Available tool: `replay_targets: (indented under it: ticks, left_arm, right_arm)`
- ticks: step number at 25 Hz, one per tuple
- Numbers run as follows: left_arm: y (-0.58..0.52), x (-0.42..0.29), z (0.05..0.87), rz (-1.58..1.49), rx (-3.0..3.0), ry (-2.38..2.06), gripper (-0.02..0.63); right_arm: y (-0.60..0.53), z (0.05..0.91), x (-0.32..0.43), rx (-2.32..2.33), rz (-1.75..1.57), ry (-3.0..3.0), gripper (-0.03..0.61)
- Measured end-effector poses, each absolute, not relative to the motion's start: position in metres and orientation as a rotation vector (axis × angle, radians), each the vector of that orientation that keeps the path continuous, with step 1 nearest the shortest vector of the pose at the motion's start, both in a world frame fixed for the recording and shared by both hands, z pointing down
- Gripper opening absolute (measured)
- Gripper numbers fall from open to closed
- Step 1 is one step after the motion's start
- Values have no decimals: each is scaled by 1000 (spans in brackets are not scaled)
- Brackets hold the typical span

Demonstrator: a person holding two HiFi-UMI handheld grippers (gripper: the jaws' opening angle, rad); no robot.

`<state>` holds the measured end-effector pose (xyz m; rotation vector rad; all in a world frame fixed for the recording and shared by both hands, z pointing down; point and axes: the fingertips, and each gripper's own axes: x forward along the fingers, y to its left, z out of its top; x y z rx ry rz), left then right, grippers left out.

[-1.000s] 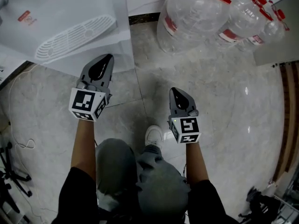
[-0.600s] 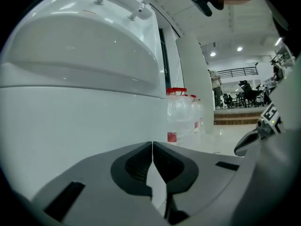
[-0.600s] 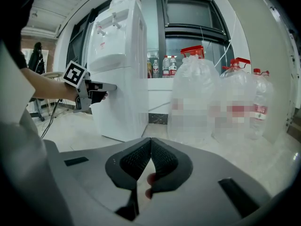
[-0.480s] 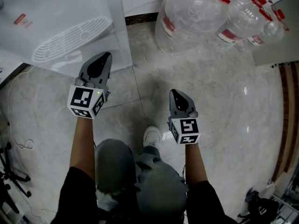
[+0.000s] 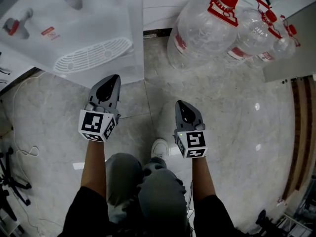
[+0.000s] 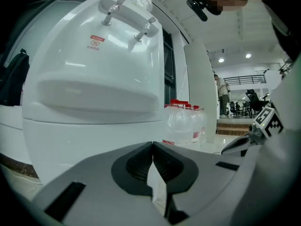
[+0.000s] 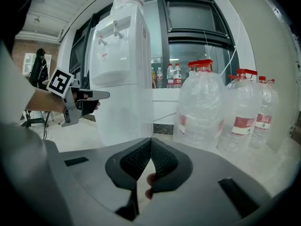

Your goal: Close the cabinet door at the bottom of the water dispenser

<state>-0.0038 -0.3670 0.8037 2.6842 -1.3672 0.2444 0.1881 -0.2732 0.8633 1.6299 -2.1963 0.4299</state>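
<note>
Facing the water dispenser (image 5: 74, 33), the left hand-held gripper (image 5: 111, 79) and right hand-held gripper (image 5: 180, 105) hover just short of it. Both have jaws pressed together on nothing, probably so the blunt tips can push. Its bottom cabinet door (image 6: 84, 140) looks flush, not ajar.

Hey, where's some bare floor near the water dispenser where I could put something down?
Widest bare floor: right of the right tool, below the water jugs, up to the wooden strip. A narrower patch lies between the water dispenser and the jugs. Crowded: the jugs' corner, and the left edge with the cable.
</note>
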Motion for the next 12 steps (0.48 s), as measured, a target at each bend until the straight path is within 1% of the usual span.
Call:
replay_targets:
  ticks: [8, 12]
  left_arm:
    - [-346, -18, 736, 263, 2589, -1398, 15]
    - [-329, -23, 686, 285, 2547, -1402, 14]
  right_arm:
    - [-275, 768, 178, 1604, 437, -2204, 12]
    - [-276, 709, 175, 1591, 447, -2213, 12]
